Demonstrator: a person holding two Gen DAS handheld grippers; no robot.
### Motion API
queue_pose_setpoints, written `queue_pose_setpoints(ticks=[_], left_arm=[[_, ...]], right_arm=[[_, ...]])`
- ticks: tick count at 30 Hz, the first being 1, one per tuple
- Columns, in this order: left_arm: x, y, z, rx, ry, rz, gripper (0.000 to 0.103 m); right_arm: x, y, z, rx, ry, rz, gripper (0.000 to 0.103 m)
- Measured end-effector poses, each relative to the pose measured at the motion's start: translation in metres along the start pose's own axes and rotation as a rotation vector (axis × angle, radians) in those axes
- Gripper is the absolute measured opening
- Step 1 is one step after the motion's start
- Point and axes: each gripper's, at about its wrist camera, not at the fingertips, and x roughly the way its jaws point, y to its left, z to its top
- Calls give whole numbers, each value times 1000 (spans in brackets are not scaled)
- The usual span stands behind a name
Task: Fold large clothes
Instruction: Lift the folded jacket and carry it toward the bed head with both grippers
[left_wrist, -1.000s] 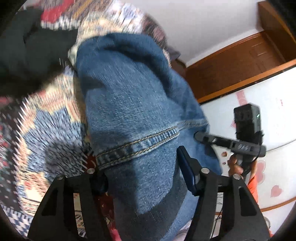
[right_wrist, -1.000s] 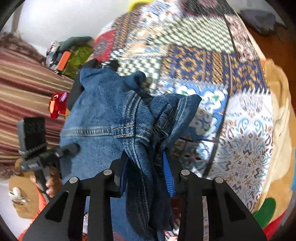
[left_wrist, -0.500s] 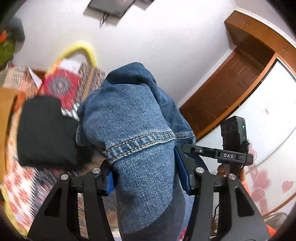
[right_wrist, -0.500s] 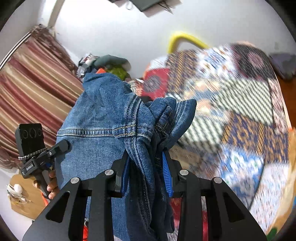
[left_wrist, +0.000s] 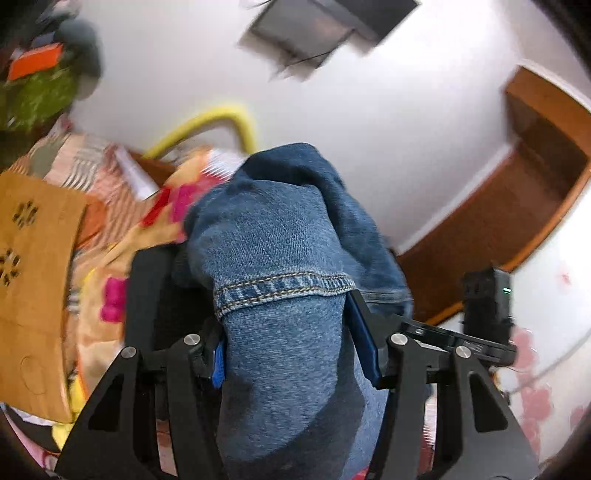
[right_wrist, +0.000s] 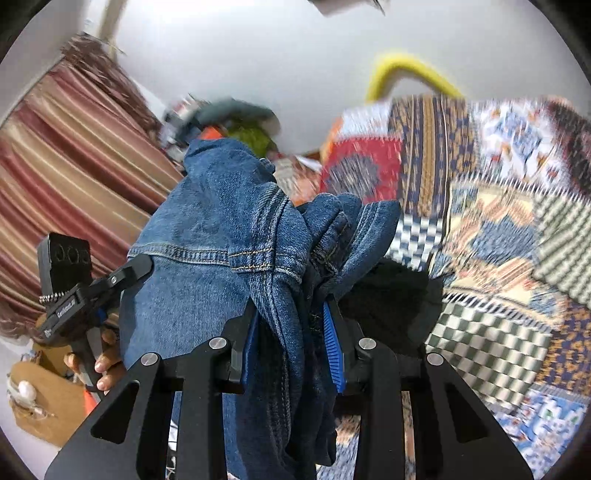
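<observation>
A pair of blue jeans (left_wrist: 280, 258) is held up in the air by both grippers. My left gripper (left_wrist: 291, 343) is shut on a hemmed leg end with yellow stitching. My right gripper (right_wrist: 290, 332) is shut on bunched denim (right_wrist: 221, 229) near a seam. The right gripper (left_wrist: 484, 325) shows at the right of the left wrist view, the left gripper (right_wrist: 74, 295) at the left of the right wrist view, held by a hand. The jeans hang below both views, their lower part hidden.
A patchwork quilt (right_wrist: 498, 240) covers the bed, with a folded black garment (right_wrist: 391, 302) on it. A yellow bar (left_wrist: 207, 125) stands at the bed's head. A striped curtain (right_wrist: 66, 155), a wooden door frame (left_wrist: 517, 192), a brown board (left_wrist: 33, 266) and a clutter pile (left_wrist: 37, 85) surround.
Both grippers have risen and tilted up with the jeans. The views moved from the quilt to the wall and the far end of the bed. The grips are unchanged.
</observation>
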Motion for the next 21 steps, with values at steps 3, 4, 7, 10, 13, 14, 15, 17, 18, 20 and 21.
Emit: queue_pose_setpoints(ticks=[3, 4, 7, 10, 13, 14, 15, 17, 18, 20, 21], left_arm=[[52, 55, -14, -94, 116, 148, 55], [72, 75, -22, -124, 164, 209, 55], [84, 87, -38, -111, 149, 204, 60], [72, 75, -44, -66, 127, 235, 69], [63, 65, -48, -16, 112, 295, 75], [60, 61, -52, -2, 114, 303, 75], [59, 59, -56, 12, 123, 316, 76], [54, 53, -67, 51, 117, 351, 76], [50, 49, -73, 73, 118, 374, 76], [43, 43, -87, 101, 127, 386, 76], [37, 38, -95, 117, 127, 393, 76]], right_arm=[[59, -26, -8, 38, 82, -77, 29], [73, -34, -11, 49, 101, -108, 31], [86, -50, -22, 47, 95, -144, 36], [75, -48, -28, -19, 96, -180, 47], [62, -38, -38, -60, 101, -248, 47], [56, -33, -44, -90, 99, -283, 48], [52, -27, -49, -121, 93, -310, 48], [46, -16, -58, -176, 95, -344, 48], [37, -13, -67, -201, 97, -328, 48], [25, -7, -78, -221, 99, -314, 48], [17, -4, -87, -230, 95, -324, 48]])
